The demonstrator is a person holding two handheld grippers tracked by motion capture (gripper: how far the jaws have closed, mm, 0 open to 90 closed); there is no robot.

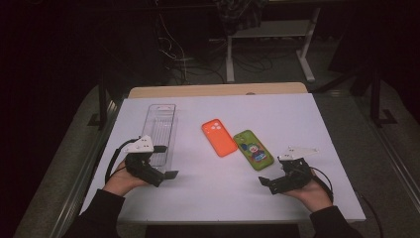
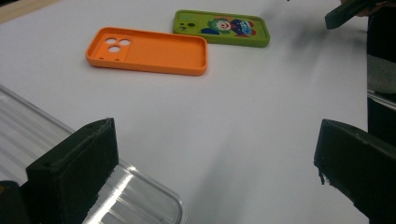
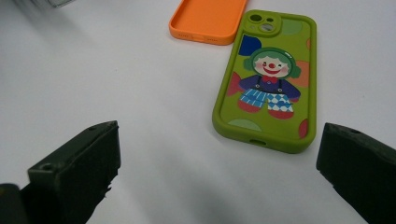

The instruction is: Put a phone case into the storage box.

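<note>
Both tongs, left [image 1: 167, 161] and right [image 1: 275, 171], hang released, and either thin case (orange [image 1: 219, 137], green [image 1: 253, 149]) may skid flat across the slick surface [image 1: 297, 114] when pinched.

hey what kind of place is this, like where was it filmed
Probably a lab or workshop set up for recording. A white table stands in a dark room, loose cables trail on the floor behind it, and desk legs stand beyond.

Overhead light lit my white table [image 1: 297, 129] evenly, with the room beyond nearly black. Soft shadows sat under my grippers. High view was low-res and grainy. Glare streaked the clear tray [image 2: 140, 196]; near jaws were slightly soft.
</note>
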